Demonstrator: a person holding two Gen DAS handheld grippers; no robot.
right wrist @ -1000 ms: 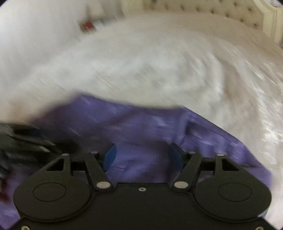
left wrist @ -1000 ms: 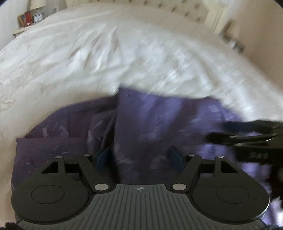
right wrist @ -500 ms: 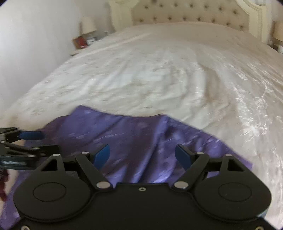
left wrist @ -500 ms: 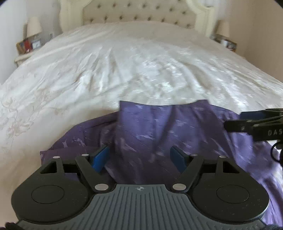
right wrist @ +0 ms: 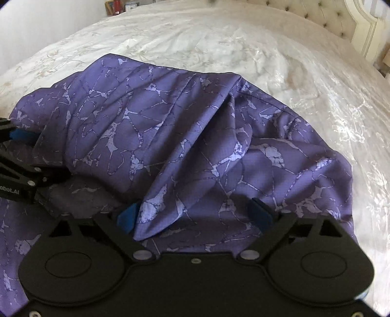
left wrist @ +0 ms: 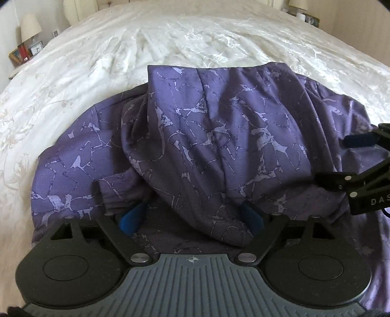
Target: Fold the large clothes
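Garment [left wrist: 219,136]: purple, pale crackle print, bunched in a loose mound at the near edge of the bed, with one flap thrown over the layers beneath.
Bed [left wrist: 170,41]: white cover runs from the near edge up to the tufted headboard [right wrist: 316,14]; the far half carries nothing I can see.
Nightstand [left wrist: 22,53]: off the bed's far left corner, with a lamp [left wrist: 30,26] and small frames.
Left gripper [left wrist: 192,219]: mine, fingers spread wide at the near edge; a hanging tip of the flap droops between them, not pinched.
Right gripper [right wrist: 195,215]: also spread wide, with a pointed fold end lying beside the left finger and nothing clamped.
Spacing: each tool shows at the edge of the other's view, near one another over the same mound.
Step, as I judge it: a fold has been laid over and let go; it needs smoothing or a fresh grasp.
Risk one: the flap lies ridged and slanted, so pressing on would lock in a crooked fold.
Risk two: closing now could catch several layers at once, since the edges are buried in the bunch, and drag the whole pile.
Risk three: the cloth looks thin and slippery against a glossy cover, so a one-sided pull may slide it off the near edge.
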